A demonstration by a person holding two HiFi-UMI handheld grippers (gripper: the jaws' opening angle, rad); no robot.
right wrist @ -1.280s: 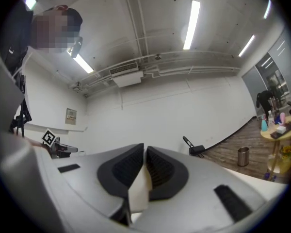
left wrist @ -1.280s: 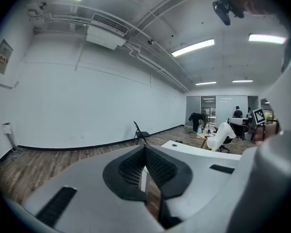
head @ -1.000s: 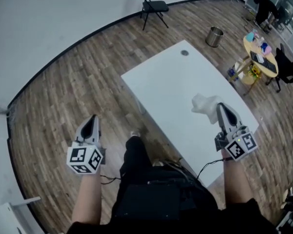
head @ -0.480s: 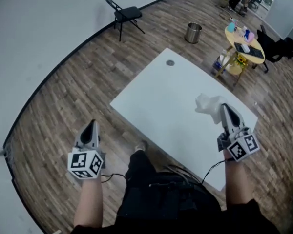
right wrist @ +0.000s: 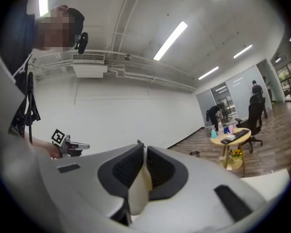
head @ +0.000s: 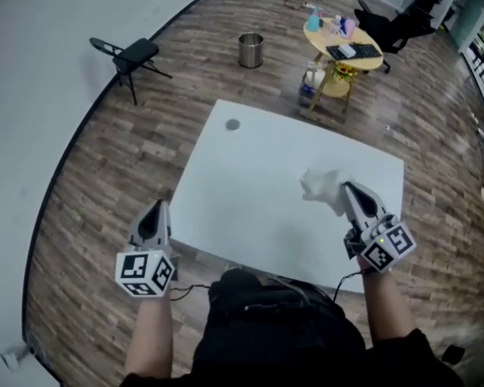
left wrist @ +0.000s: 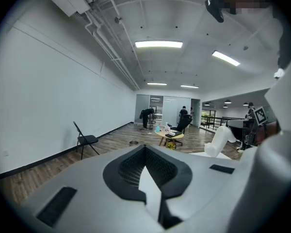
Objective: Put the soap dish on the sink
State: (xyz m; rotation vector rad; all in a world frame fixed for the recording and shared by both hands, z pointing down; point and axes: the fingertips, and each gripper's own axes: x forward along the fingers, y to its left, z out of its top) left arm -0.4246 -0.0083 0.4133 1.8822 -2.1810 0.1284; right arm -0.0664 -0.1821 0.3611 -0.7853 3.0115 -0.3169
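My right gripper point(head: 344, 189) is shut on a white soap dish point(head: 321, 184), which it holds over the right part of the white table point(head: 250, 184). In the right gripper view a cream-white piece point(right wrist: 138, 188) of the dish sits pinched between the dark pads, just behind the right gripper's point(right wrist: 141, 147) tips. My left gripper point(head: 159, 210) hangs off the table's near left edge, over the wooden floor, its jaws together and holding nothing. The left gripper point(left wrist: 145, 148) view looks level across the room, and the soap dish point(left wrist: 218, 142) shows at its right. No sink is in view.
A small round grommet point(head: 231, 124) sits in the table's far left corner. Beyond the table stand a black folding chair point(head: 133, 55), a metal bin point(head: 250, 50) and a round yellow table point(head: 343, 43) with items on it. People stand at the far end of the room.
The view has swung round, so the table now lies squarer in front. My left gripper has come in close to the table's near left edge. The right gripper still grips the white dish.
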